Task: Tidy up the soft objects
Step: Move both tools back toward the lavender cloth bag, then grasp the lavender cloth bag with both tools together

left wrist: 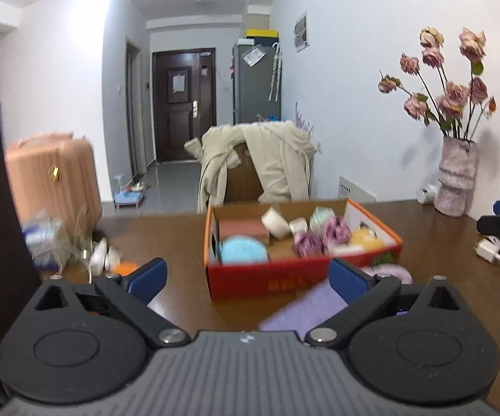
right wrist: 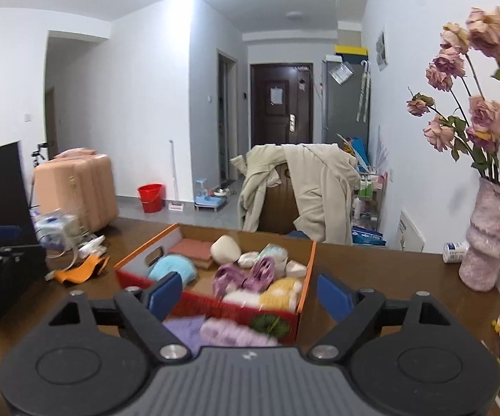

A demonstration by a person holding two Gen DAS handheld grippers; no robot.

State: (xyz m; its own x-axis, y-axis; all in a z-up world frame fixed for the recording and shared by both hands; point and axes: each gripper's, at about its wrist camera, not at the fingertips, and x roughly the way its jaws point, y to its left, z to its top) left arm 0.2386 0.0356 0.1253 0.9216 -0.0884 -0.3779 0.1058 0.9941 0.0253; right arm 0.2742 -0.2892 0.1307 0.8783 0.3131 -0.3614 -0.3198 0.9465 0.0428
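Left gripper [left wrist: 246,277]: jaws spread wide, nothing between the blue pads, held above the table and facing the box
Right gripper [right wrist: 250,294]: jaws also apart and empty, pointing over the box's near wall
Box [right wrist: 236,306]: red and orange cardboard, open-topped, sitting on the brown table [right wrist: 388,277]
Inside the box: a light blue puff [right wrist: 173,267], a pink folded pad [right wrist: 194,248], a cream ball [right wrist: 225,248], purple bows [right wrist: 246,275], a yellow and white plush [right wrist: 281,294]
Outside the box: a lilac fluffy piece [right wrist: 232,332] and a flat lavender cloth [right wrist: 180,327] lie against its near side (both blurred)
Vase [right wrist: 489,239]: pink, with dried roses, well to the right by the wall
Chair [right wrist: 281,204]: behind the table, draped with a beige coat
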